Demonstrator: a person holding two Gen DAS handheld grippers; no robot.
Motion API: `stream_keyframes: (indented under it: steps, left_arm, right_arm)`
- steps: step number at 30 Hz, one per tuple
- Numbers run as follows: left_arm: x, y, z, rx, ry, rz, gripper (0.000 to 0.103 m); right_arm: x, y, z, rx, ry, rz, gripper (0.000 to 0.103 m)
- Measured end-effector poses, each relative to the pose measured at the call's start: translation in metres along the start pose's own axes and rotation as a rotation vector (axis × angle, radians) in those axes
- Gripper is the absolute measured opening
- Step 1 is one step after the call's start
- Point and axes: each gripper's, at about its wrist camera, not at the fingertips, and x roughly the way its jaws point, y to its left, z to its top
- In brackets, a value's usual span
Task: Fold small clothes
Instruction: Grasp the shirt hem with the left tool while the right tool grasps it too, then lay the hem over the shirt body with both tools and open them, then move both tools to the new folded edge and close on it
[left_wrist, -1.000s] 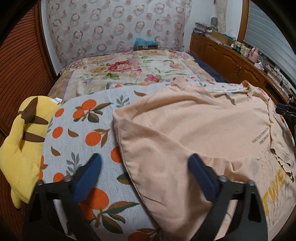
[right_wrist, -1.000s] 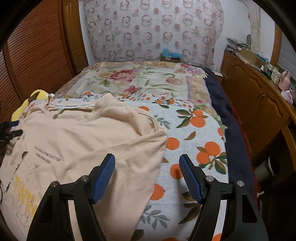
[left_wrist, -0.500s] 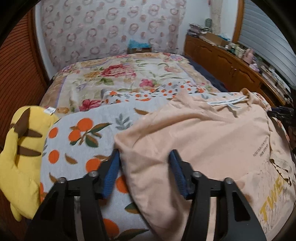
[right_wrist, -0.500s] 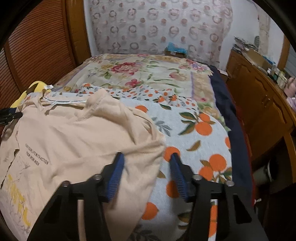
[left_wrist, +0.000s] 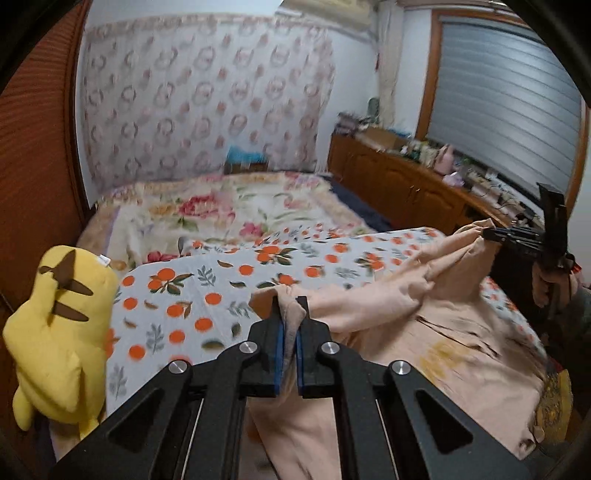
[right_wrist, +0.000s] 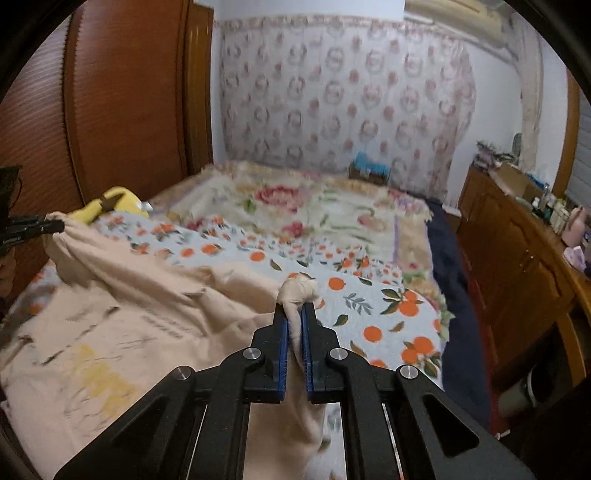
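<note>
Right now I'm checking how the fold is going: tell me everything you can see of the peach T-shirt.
The peach T-shirt is soft, thin-looking knit, with dark small print and a blurred yellow graphic on its front. It lies crumpled on the orange-print blanket. The left gripper and right gripper each pinch a bunched edge in shut jaws, lifting a ridge of cloth between them; the rest sags onto the bed.

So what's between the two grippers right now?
Only the peach T-shirt, strung from the left gripper to the right gripper, above the orange-print blanket; left wrist view.

Yellow plush toy (left_wrist: 59, 332) crowds left edge
</note>
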Motion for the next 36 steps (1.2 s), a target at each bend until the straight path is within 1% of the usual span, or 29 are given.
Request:
stream_keyframes:
  steps: [2, 5, 8, 11, 15, 18, 22, 23, 25, 26, 27, 28, 29, 30, 31, 32, 33, 34, 35, 36]
  left_arm:
    - [-0.029, -0.01, -0.015, 0.008, -0.021, -0.002, 0.006]
    - [-0.064, -0.019, -0.041, 0.006, -0.028, -0.01, 0.006]
    - [-0.092, -0.03, -0.068, 0.001, -0.019, -0.014, 0.006]
    - [-0.112, -0.034, -0.09, -0.049, -0.001, -0.027, 0.006]
    - [-0.121, -0.042, -0.118, -0.067, 0.043, 0.001, 0.006]
    - [-0.12, -0.043, -0.131, -0.062, 0.079, 0.04, 0.006]
    - [-0.117, -0.036, -0.138, -0.062, 0.095, 0.083, 0.011]
    - [-0.116, -0.035, -0.138, -0.059, 0.093, 0.092, 0.014]
    - [-0.117, -0.033, -0.137, -0.056, 0.081, 0.102, 0.042]
    - [-0.116, -0.031, -0.136, -0.054, 0.074, 0.102, 0.044]
    - [-0.115, -0.03, -0.135, -0.051, 0.073, 0.104, 0.045]
    - [-0.112, -0.028, -0.133, -0.052, 0.084, 0.11, 0.049]
    - [-0.109, -0.027, -0.132, -0.052, 0.089, 0.114, 0.054]
    - [-0.106, -0.025, -0.131, -0.053, 0.087, 0.117, 0.066]
    - [-0.102, -0.023, -0.13, -0.056, 0.087, 0.114, 0.074]
    - [-0.099, -0.021, -0.13, -0.058, 0.092, 0.11, 0.077]
    - [-0.096, -0.02, -0.129, -0.059, 0.094, 0.107, 0.078]
    - [-0.093, -0.019, -0.127, -0.058, 0.098, 0.109, 0.078]
    - [-0.088, -0.018, -0.125, -0.056, 0.101, 0.114, 0.079]
    - [-0.085, -0.017, -0.123, -0.055, 0.101, 0.12, 0.079]
  right_arm:
    - [-0.029, 0.0, -0.014, 0.013, -0.022, 0.013, 0.007]
    - [-0.071, 0.001, -0.046, 0.029, -0.037, 0.025, 0.007]
    - [-0.109, 0.006, -0.082, 0.048, -0.019, 0.046, 0.007]
    - [-0.139, 0.008, -0.108, 0.061, 0.001, 0.056, 0.007]
    - [-0.171, 0.01, -0.128, 0.095, 0.037, 0.065, 0.007]
    - [-0.186, 0.015, -0.14, 0.094, 0.089, 0.066, 0.007]
    - [-0.182, 0.017, -0.147, 0.094, 0.148, 0.049, 0.007]
    - [-0.18, 0.016, -0.145, 0.094, 0.155, 0.05, 0.008]
    - [-0.179, 0.015, -0.14, 0.088, 0.154, 0.037, 0.014]
    - [-0.176, 0.013, -0.135, 0.084, 0.151, 0.027, 0.016]
    - [-0.175, 0.012, -0.13, 0.082, 0.146, 0.018, 0.026]
    - [-0.17, 0.013, -0.124, 0.08, 0.144, 0.012, 0.04]
    - [-0.17, 0.013, -0.121, 0.077, 0.141, 0.005, 0.045]
    - [-0.163, 0.017, -0.117, 0.071, 0.135, -0.004, 0.049]
    - [-0.162, 0.018, -0.114, 0.067, 0.131, -0.008, 0.05]
    - [-0.16, 0.019, -0.115, 0.062, 0.127, -0.009, 0.051]
    - [-0.157, 0.022, -0.114, 0.058, 0.125, -0.01, 0.055]
    - [-0.152, 0.022, -0.114, 0.055, 0.128, -0.012, 0.058]
    - [-0.148, 0.023, -0.111, 0.051, 0.13, -0.011, 0.059]
    - [-0.135, 0.02, -0.114, 0.047, 0.132, -0.005, 0.059]
